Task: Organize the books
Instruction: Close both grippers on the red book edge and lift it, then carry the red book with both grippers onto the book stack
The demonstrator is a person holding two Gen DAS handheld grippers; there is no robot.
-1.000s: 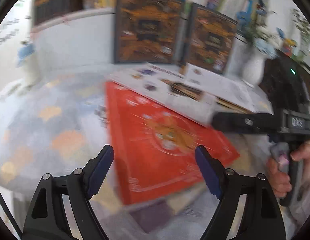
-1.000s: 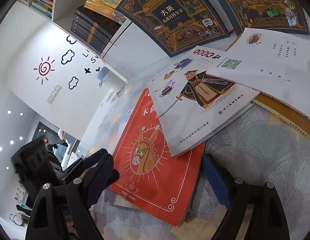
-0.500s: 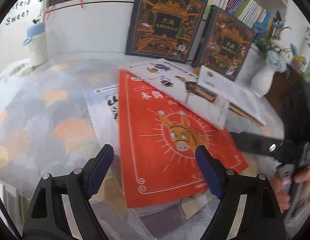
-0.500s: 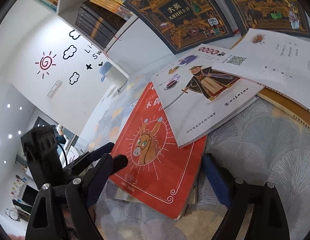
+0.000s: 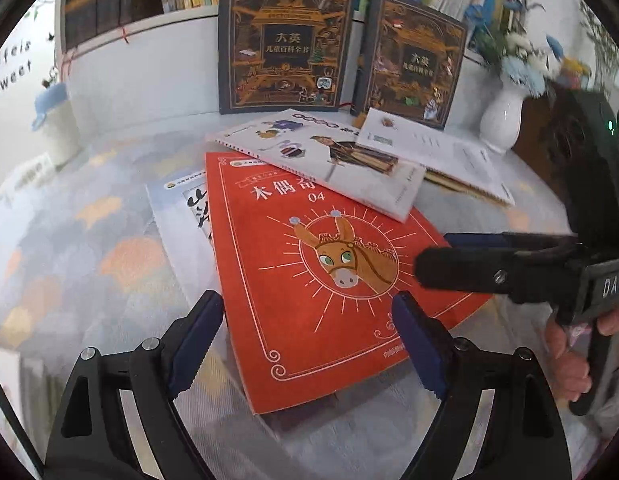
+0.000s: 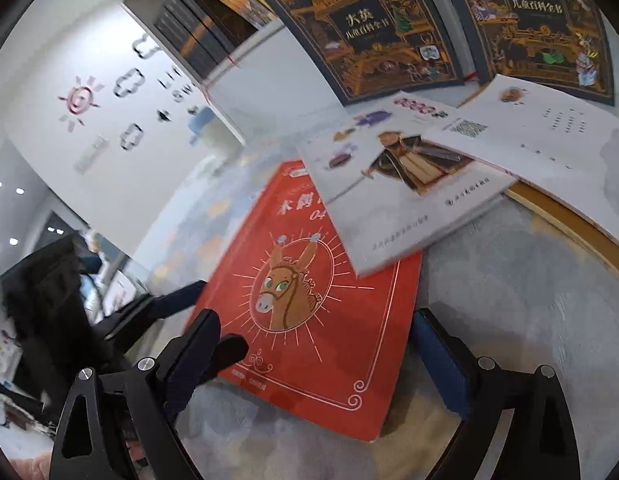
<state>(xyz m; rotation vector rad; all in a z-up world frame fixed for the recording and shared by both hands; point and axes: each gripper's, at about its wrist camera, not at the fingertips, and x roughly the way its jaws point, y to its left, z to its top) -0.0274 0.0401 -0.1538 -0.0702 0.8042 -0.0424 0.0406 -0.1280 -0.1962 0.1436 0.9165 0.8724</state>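
I hold both grippers, left gripper [image 5: 307, 344] and right gripper [image 6: 315, 360], wide and empty over the red book [image 5: 309, 280], flat on the table [image 5: 89, 240], flanking its near corners for a lift; the right's jaws have just been widening.

A red book [image 5: 309, 280] with a donkey picture lies flat, closed. A white illustrated book [image 5: 341, 160] overlaps its top corner. Two dark ornate books [image 5: 283, 46] stand upright behind.

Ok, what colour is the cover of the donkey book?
Red, with thin pale line borders: the donkey book shows best in the left wrist view.
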